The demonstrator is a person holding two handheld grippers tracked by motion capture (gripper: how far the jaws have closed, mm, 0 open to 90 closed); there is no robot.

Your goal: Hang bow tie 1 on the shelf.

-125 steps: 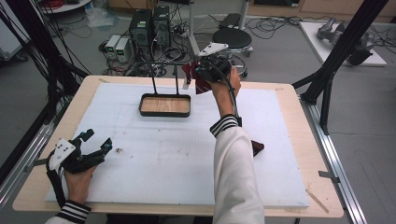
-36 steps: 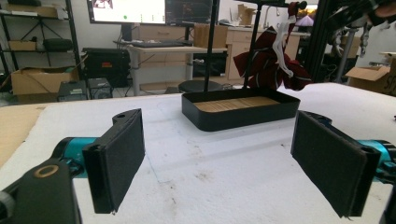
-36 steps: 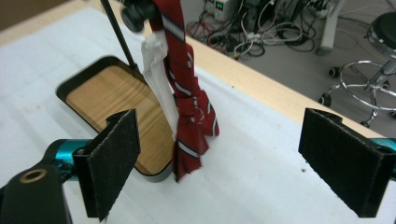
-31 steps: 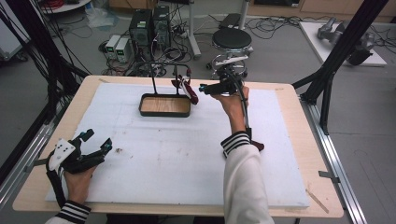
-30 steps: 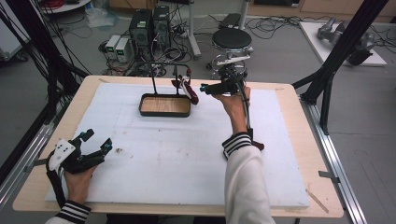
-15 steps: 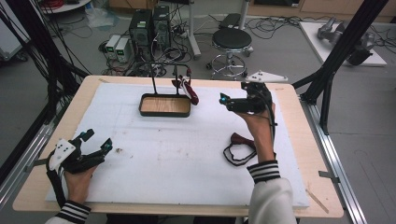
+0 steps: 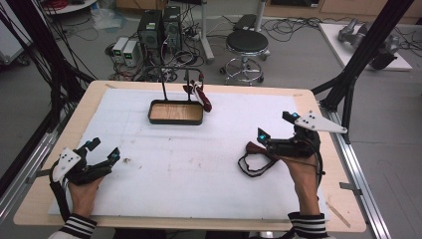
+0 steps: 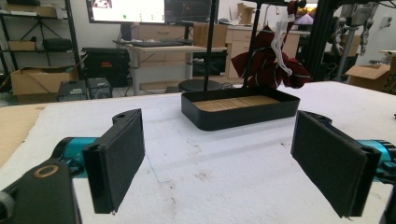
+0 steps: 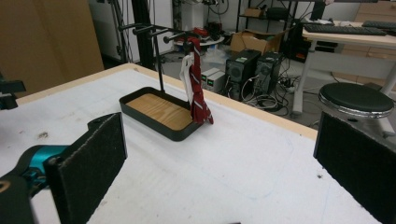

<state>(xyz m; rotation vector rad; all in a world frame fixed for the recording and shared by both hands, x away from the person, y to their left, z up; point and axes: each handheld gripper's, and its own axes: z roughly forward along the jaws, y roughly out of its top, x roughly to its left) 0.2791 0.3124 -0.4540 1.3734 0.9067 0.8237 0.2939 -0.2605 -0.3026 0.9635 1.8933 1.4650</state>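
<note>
A black tray with a wooden floor stands at the back of the white mat, and a thin black rack rises from it. A dark red striped tie hangs from the rack with a white strip beside it; the same tie hangs ahead in the right gripper view. A dark looped strap with a reddish-brown end lies on the mat. My right gripper hovers just right of it. Its jaws have just been opening and nothing is between them. My left gripper rests open at the front left, facing the tray.
Black frame legs stand off the table's right edge. A round stool and computer towers sit on the floor behind the table. The wooden table edge rims the white mat.
My right hand has swung from beside the rack at the back to the right front of the mat, and its jaws stand wider. The looped strap now lies uncovered. The left hand stayed put.
</note>
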